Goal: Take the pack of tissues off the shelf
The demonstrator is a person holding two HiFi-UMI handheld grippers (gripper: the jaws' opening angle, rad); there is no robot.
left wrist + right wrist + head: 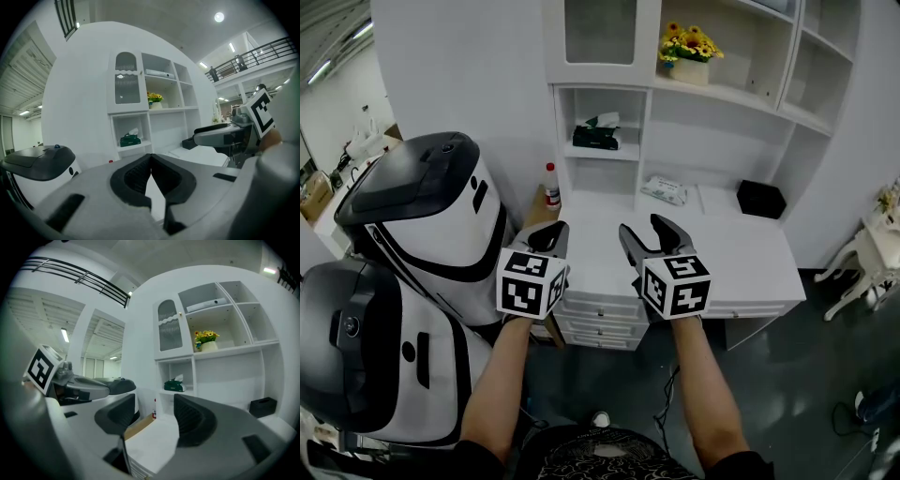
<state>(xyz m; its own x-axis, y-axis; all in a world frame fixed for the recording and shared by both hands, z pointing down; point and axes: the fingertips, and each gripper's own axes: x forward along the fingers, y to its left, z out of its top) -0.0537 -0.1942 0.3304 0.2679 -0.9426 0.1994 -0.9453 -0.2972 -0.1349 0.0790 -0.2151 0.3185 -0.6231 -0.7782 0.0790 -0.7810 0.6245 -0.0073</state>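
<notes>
Head view: a person is holding both grippers side by side above the front edge of a white desk [741,246], forearms reaching up from the lower edge of the frame. The left gripper [548,232] is showing its jaws together, the dark pads meeting at the tips with nothing between them, as its own view [150,161] is confirming; the right gripper [644,228] is holding its jaws wide apart, and its own view [154,411] is showing only the desk top in the gap. The pack of tissues [596,134], dark green with a white sheet sticking out of its top, is sitting in the open compartment of the white shelf unit [649,112], directly below the glass-fronted door, well apart from both grippers; it is appearing likewise in the left gripper view [130,139] and the right gripper view [176,385]. A pot of sunflowers [689,52] is standing on the shelf above; a black box [761,199] and a flat white packet [664,190] are lying at the back of the desk; a red-capped bottle [551,185] is standing just left of the unit; a white-and-black machine [431,216] is occupying the left.
</notes>
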